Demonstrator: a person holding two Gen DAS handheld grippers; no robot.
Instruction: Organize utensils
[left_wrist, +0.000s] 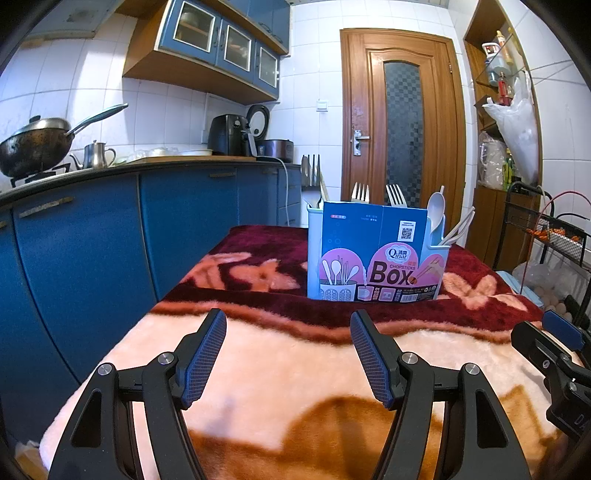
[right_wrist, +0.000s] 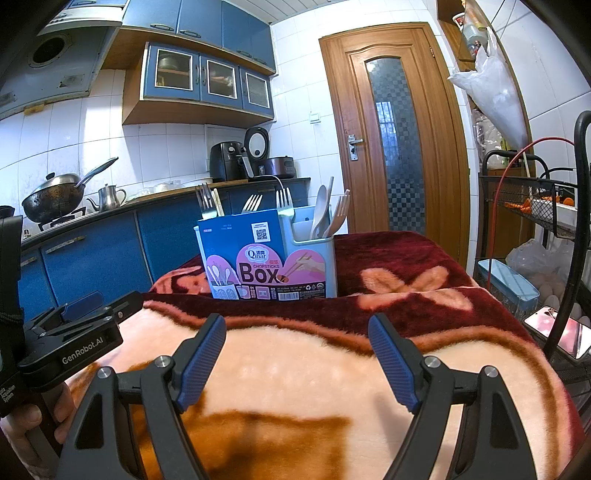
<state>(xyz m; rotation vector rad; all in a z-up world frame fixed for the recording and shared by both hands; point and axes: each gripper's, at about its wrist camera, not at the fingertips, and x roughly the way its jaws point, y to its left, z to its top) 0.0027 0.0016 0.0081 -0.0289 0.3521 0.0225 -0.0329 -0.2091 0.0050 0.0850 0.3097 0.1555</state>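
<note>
Left wrist view: your left gripper (left_wrist: 288, 350) gapes wide, empty.
Right gripper (right_wrist: 297, 354): wide, empty.
Utensil holder (left_wrist: 376, 254): upright on the blanket (left_wrist: 295, 387), beyond both grippers, forks and spoons inside.

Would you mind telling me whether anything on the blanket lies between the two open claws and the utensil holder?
Nothing visible does. Only bare blanket lies between the left claw and the utensil holder, and likewise ahead of the right claw. The holder's printed cardboard sleeve covers its near face, though the utensils protrude above it.
</note>
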